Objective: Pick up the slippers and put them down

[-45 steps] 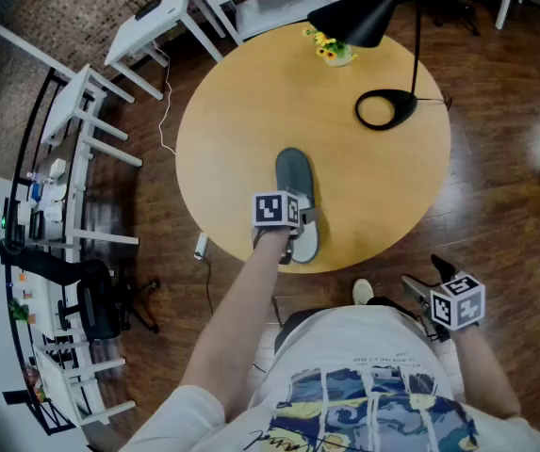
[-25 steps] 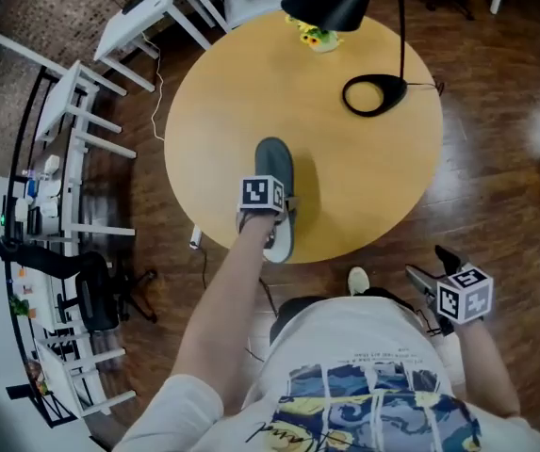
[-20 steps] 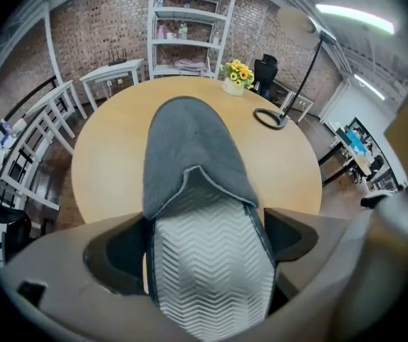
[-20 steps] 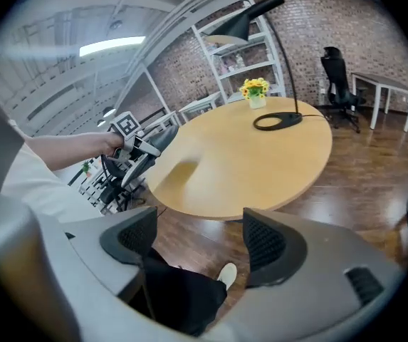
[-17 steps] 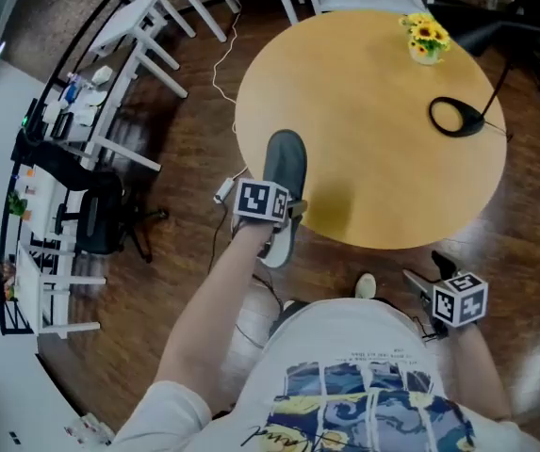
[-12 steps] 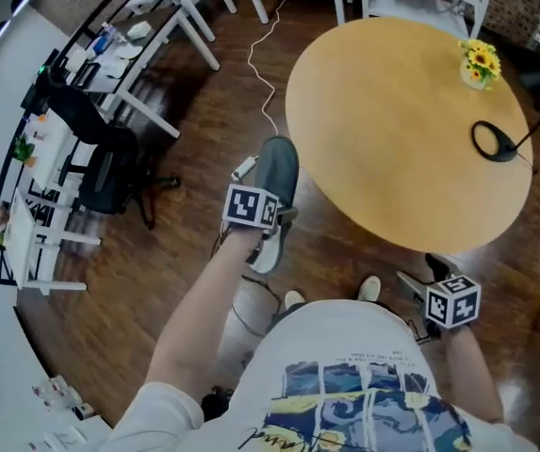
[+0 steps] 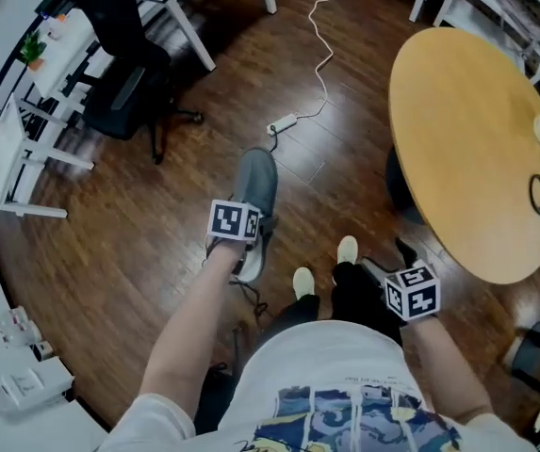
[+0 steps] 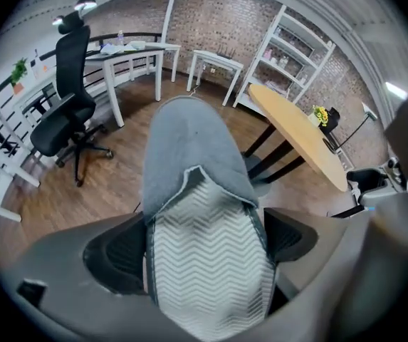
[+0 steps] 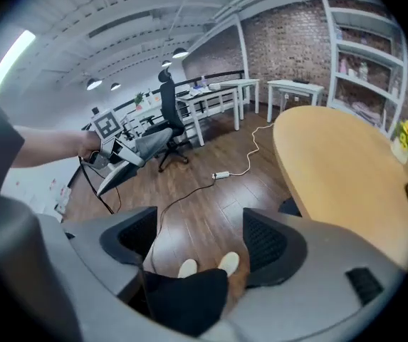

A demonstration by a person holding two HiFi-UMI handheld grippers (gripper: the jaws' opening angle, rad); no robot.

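Slipper [image 7: 254,182] hangs clamped in left tool [image 7: 247,236] at centre frame, toe toward the upper edge, over the floor [image 7: 156,224]. The table [image 7: 467,139] lies right, and the right tool [image 7: 387,257], lower right, gapes empty.

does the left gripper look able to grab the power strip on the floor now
Probably not: the left gripper is shut on the slipper, so its jaws are full; the power strip lies beyond on the floor.
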